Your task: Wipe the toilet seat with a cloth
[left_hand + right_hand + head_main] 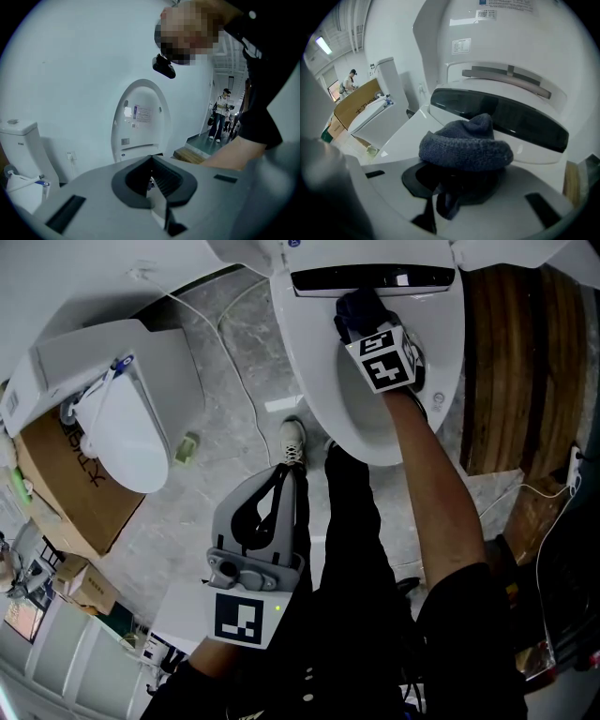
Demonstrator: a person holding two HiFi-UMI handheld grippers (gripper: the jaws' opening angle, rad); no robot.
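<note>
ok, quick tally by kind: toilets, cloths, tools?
Toilets: 2, the one being wiped and the spare toilet on the left of the head view
Cloths: 1, the dark cloth
Tools: 2, the left tool and the right tool
Total: 5

Head cam: high up, aimed steeply down at toilet seat (302, 381) & floor (225, 427). Right gripper view: v. close over seat's rear, facing raised lid (511, 42). Left gripper view: lower, further back, angled fwd/up at same lid (140, 117). All 3 catch second toilet (122, 427).
</note>
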